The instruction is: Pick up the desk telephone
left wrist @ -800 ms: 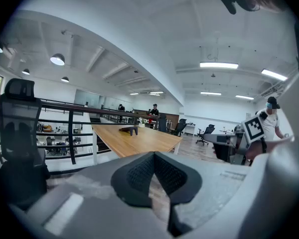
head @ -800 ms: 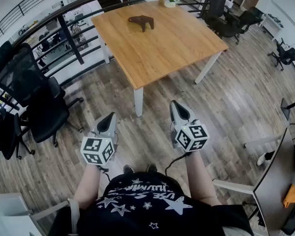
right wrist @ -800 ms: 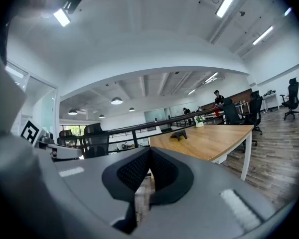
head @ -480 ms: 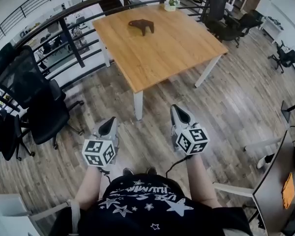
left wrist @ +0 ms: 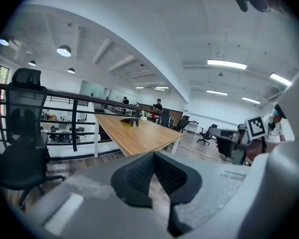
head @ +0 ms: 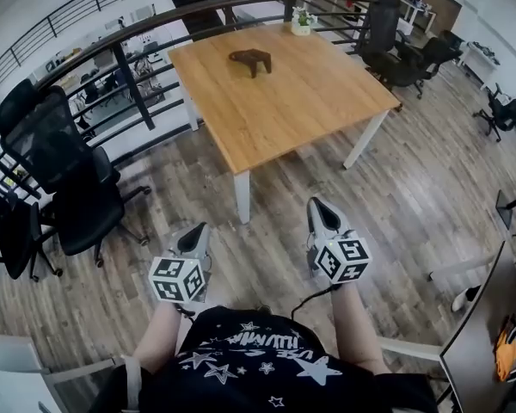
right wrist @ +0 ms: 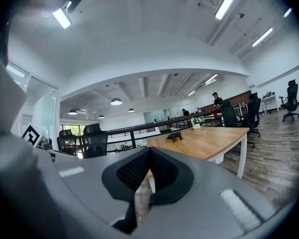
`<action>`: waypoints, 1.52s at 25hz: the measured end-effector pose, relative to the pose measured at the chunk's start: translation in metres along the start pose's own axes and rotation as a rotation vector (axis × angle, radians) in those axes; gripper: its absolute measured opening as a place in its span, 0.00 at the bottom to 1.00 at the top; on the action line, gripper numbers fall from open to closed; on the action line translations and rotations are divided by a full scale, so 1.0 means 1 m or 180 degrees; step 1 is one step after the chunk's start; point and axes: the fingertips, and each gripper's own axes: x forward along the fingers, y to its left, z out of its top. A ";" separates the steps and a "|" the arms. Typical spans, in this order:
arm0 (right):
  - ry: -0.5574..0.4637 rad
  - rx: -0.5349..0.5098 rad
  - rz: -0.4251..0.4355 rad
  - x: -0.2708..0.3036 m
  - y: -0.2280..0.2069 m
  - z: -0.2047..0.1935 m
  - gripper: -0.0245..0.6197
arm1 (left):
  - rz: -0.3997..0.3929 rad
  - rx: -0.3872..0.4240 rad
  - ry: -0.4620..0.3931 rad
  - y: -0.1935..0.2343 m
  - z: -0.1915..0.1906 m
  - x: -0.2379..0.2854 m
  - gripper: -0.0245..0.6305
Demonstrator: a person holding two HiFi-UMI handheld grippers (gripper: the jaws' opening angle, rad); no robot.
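Table: light wood top, smooth satin finish. Floor: grey-brown wood planks, slight sheen. Railing: dark metal bars. Telephone: dark, matt. Left gripper and right gripper: matt grey plastic, black dimpled pads

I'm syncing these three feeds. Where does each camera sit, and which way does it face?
Head view: on the person's head, facing forward and steeply down at the light wooden table with white legs; shows the dark star-print shirt, left claw and right claw.
Left gripper view: on the left claw, looking along its shut jaws toward the table; only those jaws show.
Right gripper view: on the right claw, facing likewise past its shut jaws.
Shared: all three see the table and the dark brown desk telephone on it.
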 end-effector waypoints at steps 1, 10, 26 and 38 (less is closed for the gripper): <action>-0.0006 -0.0011 -0.0007 -0.004 -0.004 -0.001 0.04 | 0.0001 -0.0062 -0.0004 -0.002 -0.003 0.000 0.04; 0.0066 0.0031 -0.0119 -0.030 -0.042 -0.018 0.04 | 0.0042 -0.0136 0.0002 -0.014 -0.024 0.006 0.04; 0.0244 0.0021 -0.0281 0.043 -0.100 -0.022 0.04 | -0.0079 -0.0182 0.0109 0.011 0.006 0.120 0.04; 0.0171 0.0030 -0.0390 0.165 -0.144 0.026 0.04 | -0.0250 -0.0205 0.0104 0.061 0.079 0.244 0.04</action>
